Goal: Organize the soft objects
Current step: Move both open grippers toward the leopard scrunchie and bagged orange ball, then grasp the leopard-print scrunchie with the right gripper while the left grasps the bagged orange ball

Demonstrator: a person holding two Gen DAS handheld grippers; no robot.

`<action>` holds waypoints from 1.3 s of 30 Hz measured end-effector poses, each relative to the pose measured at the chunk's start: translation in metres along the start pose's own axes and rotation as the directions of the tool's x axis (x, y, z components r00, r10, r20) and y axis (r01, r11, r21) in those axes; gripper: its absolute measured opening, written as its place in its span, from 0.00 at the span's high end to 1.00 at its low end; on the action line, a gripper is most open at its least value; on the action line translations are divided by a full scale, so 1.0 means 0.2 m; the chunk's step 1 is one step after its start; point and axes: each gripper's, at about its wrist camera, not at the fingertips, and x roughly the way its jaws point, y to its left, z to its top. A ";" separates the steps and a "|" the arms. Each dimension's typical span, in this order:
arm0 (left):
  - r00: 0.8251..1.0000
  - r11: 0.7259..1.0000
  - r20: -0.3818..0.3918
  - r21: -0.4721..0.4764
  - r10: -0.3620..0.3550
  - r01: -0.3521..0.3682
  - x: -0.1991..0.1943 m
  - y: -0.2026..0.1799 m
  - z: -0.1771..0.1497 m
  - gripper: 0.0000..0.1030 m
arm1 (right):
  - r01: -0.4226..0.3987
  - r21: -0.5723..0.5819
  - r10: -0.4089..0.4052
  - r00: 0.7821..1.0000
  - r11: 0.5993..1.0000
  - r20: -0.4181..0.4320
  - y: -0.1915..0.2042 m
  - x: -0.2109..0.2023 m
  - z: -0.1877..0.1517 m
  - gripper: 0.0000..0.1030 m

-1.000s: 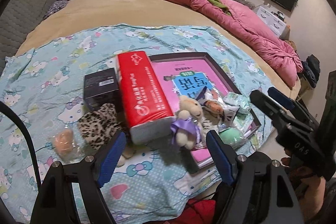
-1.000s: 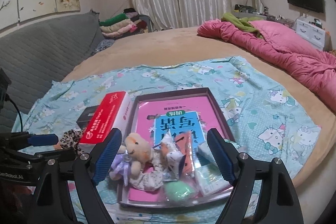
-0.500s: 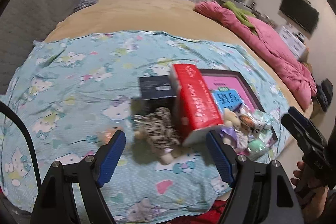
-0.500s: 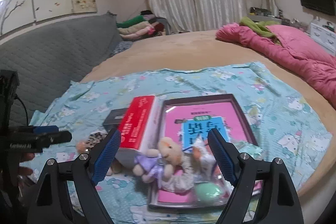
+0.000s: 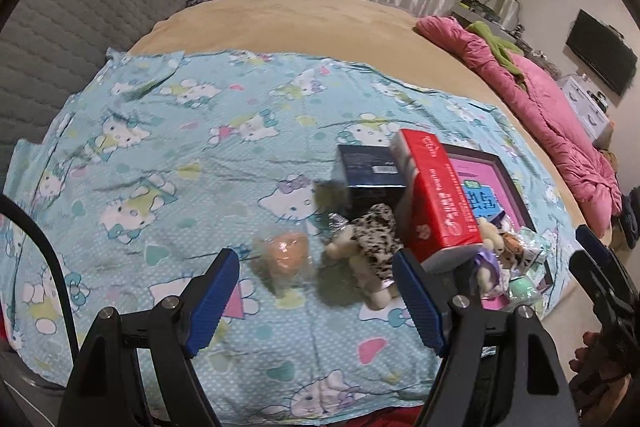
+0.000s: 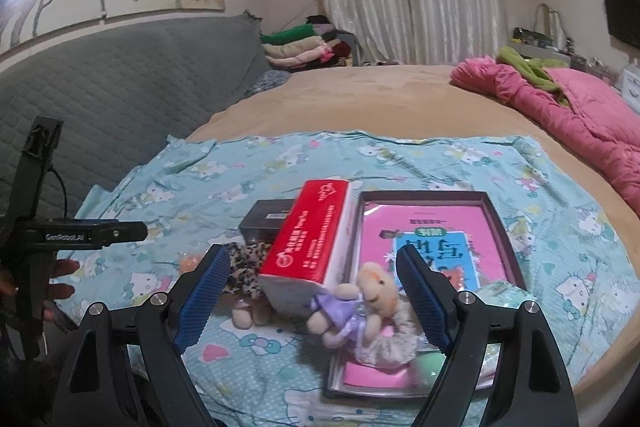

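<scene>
The bear in the purple dress (image 6: pixel 360 311) lies on its side across the near left corner of the dark tray (image 6: pixel 504 227), head toward the tray's middle, feet poking out over the rim toward the cartoon-cat sheet (image 6: pixel 400 155). Its long axis runs roughly across the right wrist view, tilted a little up to the right. It looks light and squashy, with nothing to break, and the plush should give under the pads; the round belly under the dress is the sensible place to pinch, since a limb or the ribbon would likely let it dangle.

The right gripper (image 6: pixel 312 299) hovers just short of it, jaws spread wide with nothing in them, the bear framed between the blue pads. The red tissue pack (image 6: pixel 308 247) leans right against the bear's back, long side running away from the camera, and may tip if the bear is pulled out carelessly.

Further left, a leopard-print plush (image 5: pixel 372 247) sits beside the pack on the sheet, and a bagged orange piece (image 5: pixel 286 251) lies just left of that. The left gripper (image 5: pixel 316 295) hangs above these two, jaws also wide and empty. A black box (image 5: pixel 370 173) stands behind the leopard toy. More small wrapped items crowd the tray's near end, over a pink book (image 6: pixel 424 227).
</scene>
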 end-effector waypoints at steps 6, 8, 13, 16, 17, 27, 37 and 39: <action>1.000 0.999 -0.026 -0.036 0.017 -0.018 0.06 0.11 -0.04 0.24 | -0.040 -0.078 0.038 0.999 0.996 -0.026 0.14 0.06 -0.02 0.16; 0.999 0.999 -0.033 -0.044 0.019 -0.020 0.08 0.13 -0.06 0.24 | -0.049 -0.111 0.045 0.998 0.993 -0.039 0.18 0.09 -0.04 0.16; 0.999 0.999 -0.052 -0.051 0.016 -0.019 0.13 0.17 -0.09 0.24 | -0.074 -0.174 0.061 0.995 0.982 -0.079 0.28 0.16 -0.08 0.16; 0.998 0.999 -0.061 -0.052 0.008 -0.012 0.15 0.18 -0.10 0.24 | -0.090 -0.207 0.072 0.993 0.974 -0.094 0.35 0.20 -0.11 0.16; 0.998 0.999 -0.063 -0.050 0.006 -0.009 0.16 0.18 -0.11 0.24 | -0.092 -0.221 0.072 0.993 0.971 -0.099 0.36 0.21 -0.12 0.16; 0.993 0.998 -0.115 -0.059 -0.010 0.004 0.30 0.21 -0.17 0.24 | -0.119 -0.288 0.077 0.985 0.950 -0.154 0.46 0.32 -0.23 0.16; 0.986 0.998 -0.165 -0.051 -0.029 0.021 0.42 0.19 -0.22 0.24 | -0.131 -0.352 0.061 0.978 0.927 -0.201 0.54 0.36 -0.36 0.16; 0.985 0.999 -0.171 -0.048 -0.033 0.025 0.44 0.18 -0.23 0.24 | -0.125 -0.331 0.058 0.977 0.935 -0.205 0.51 0.37 -0.37 0.16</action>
